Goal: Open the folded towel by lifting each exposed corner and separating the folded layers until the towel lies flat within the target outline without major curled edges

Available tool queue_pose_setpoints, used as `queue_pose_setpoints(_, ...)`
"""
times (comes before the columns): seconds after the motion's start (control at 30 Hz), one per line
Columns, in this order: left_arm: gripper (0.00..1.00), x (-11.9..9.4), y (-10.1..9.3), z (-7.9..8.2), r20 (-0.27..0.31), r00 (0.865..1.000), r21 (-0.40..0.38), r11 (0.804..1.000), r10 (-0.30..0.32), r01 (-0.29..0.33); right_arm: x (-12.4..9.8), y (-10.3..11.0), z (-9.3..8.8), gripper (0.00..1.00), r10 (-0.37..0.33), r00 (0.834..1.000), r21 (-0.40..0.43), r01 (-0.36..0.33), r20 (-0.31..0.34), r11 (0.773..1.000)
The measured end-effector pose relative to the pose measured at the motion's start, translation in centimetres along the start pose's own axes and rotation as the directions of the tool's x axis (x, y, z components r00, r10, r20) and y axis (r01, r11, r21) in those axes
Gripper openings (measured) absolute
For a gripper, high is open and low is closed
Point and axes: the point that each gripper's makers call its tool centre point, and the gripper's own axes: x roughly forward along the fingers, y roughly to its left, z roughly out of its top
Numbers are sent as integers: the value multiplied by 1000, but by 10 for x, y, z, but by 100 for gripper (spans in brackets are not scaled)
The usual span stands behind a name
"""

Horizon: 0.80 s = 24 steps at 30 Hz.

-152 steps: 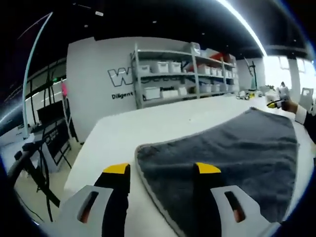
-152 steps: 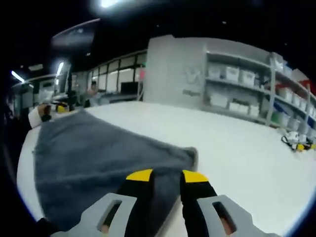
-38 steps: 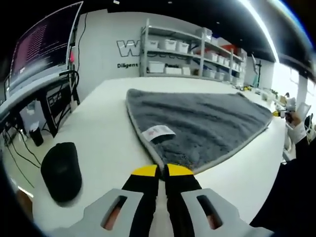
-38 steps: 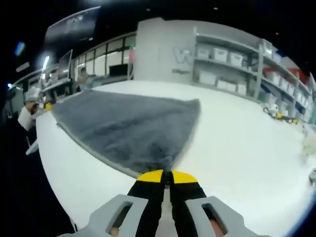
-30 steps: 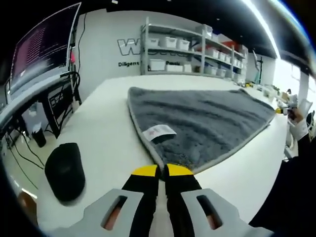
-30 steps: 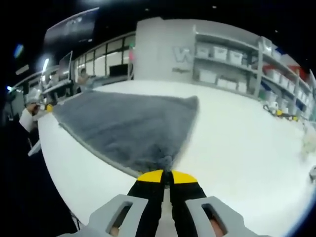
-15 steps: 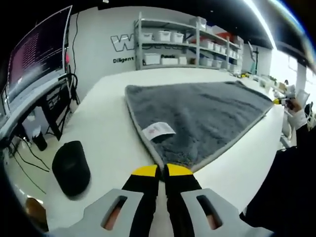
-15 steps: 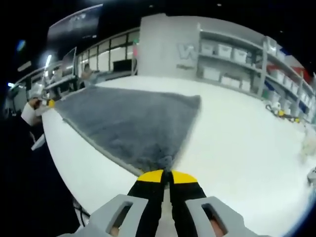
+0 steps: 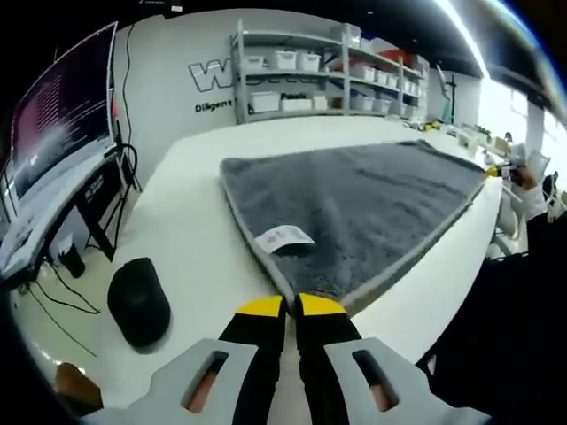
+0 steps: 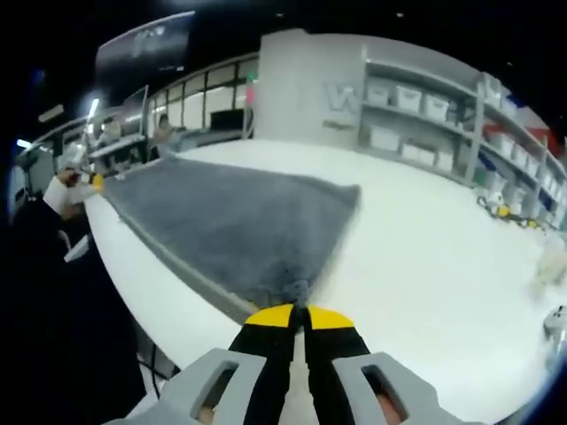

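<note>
Grey towel (image 9: 363, 204) lies spread on white table (image 9: 190, 212), white tag (image 9: 283, 237) up nr one corner. Left gripper (image 9: 291, 307) pinches that corner, jaws closed on it; right gripper (image 10: 298, 315) clamps another corner. Black speaker (image 9: 139, 301) sits beside.

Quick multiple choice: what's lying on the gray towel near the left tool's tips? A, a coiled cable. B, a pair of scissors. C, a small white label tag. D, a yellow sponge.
C: in the left gripper view a small white label tag lies on the gray towel, just beyond the left tool, whose jaws are shut on the towel's near corner.
</note>
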Motion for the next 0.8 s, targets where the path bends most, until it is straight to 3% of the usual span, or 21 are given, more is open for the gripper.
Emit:
queue_pose_setpoints(0.43,4,-31,-22,21,8,1000,87,996,-6,5,-17,-6,-3,0,-26,1000,-4,26,0,1000)
queue_pose_setpoints(0.5,4,-32,-27,25,36,998,91,995,-45,42,-20,-8,-3,0,-34,999,-6,34,1,999)
queue_pose_setpoints(0.67,4,-31,-28,16,11,997,75,994,-80,79,-22,-9,-3,0,-37,999,-1,37,9,999)
queue_pose_setpoints(0.8,4,-24,-36,9,18,987,54,986,-157,156,-11,-12,-21,0,-46,997,-19,45,-61,999)
